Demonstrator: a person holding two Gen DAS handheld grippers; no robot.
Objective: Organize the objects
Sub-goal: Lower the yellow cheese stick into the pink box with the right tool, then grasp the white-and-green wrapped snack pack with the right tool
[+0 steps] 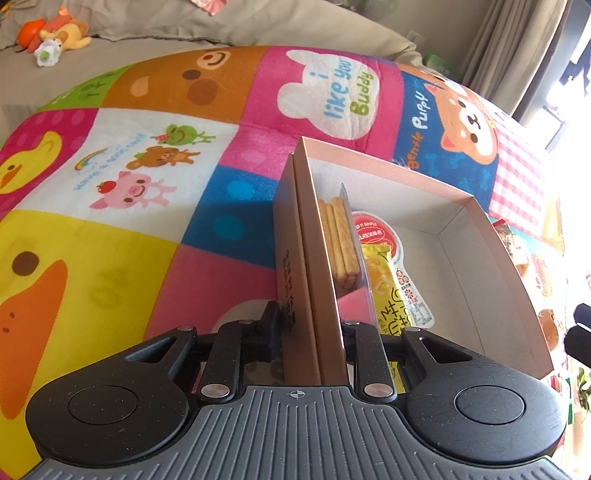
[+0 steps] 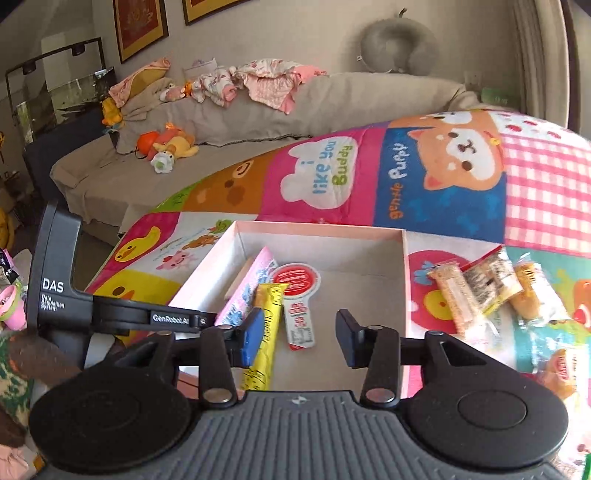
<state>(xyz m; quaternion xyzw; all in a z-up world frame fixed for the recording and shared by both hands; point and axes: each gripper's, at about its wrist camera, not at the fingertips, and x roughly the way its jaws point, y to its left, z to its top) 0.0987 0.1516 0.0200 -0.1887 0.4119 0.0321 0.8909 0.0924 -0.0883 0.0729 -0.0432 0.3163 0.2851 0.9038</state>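
A beige sofa spans the upper frame, strewn with pink clothes and a plush toy. 2 framed pictures hang upper left. Curtains and bright window light sit upper right.

Box right half clear, snacks crowd left

The left gripper's pads are hidden behind the box wall they straddle. The biscuit pack is cut off below by that wall. The yellow snack bar's near end disappears behind the right gripper. Wrapped snacks on the quilt are blurred, labels unreadable; those at the right edge are cropped.
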